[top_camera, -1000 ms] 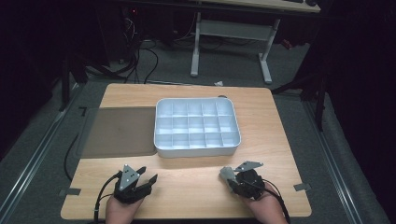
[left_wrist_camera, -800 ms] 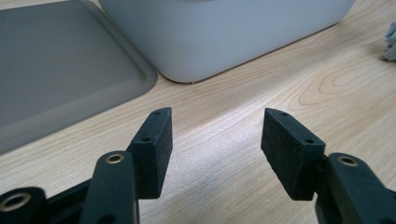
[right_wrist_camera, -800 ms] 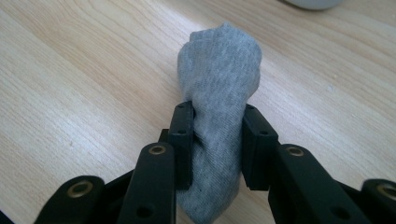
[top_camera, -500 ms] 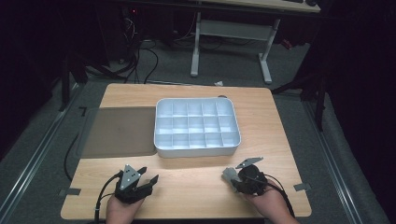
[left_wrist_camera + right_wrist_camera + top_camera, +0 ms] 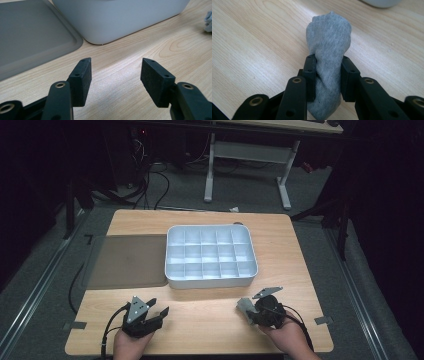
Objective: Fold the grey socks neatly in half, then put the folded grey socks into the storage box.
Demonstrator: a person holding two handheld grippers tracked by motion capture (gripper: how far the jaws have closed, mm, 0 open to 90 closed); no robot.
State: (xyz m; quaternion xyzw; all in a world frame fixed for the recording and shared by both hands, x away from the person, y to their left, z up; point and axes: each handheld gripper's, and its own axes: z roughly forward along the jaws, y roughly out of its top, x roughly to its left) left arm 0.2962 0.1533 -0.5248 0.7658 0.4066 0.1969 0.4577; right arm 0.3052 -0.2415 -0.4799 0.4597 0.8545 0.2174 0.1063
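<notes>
A white compartment box [image 5: 210, 255] sits at the middle of the wooden table, its cells bare. In the right gripper view my right gripper [image 5: 329, 75] is shut on a bunched grey cloth [image 5: 329, 45], held just over the wood. From above, that gripper [image 5: 248, 309] is at the front right with the grey cloth [image 5: 245, 303] poking out toward the left. My left gripper [image 5: 159, 306] rests at the front left, jaws open [image 5: 115, 75] with nothing between them, facing the white box's near wall [image 5: 120, 17].
A flat grey lid or tray [image 5: 129, 261] lies left of the box, touching its side. The table's front edge is right under both hands. Desk legs [image 5: 210, 170] and cables stand on the floor beyond the far edge.
The right gripper has turned a little and shifted slightly right near the front edge, still holding the cloth. The left gripper has stayed put.
</notes>
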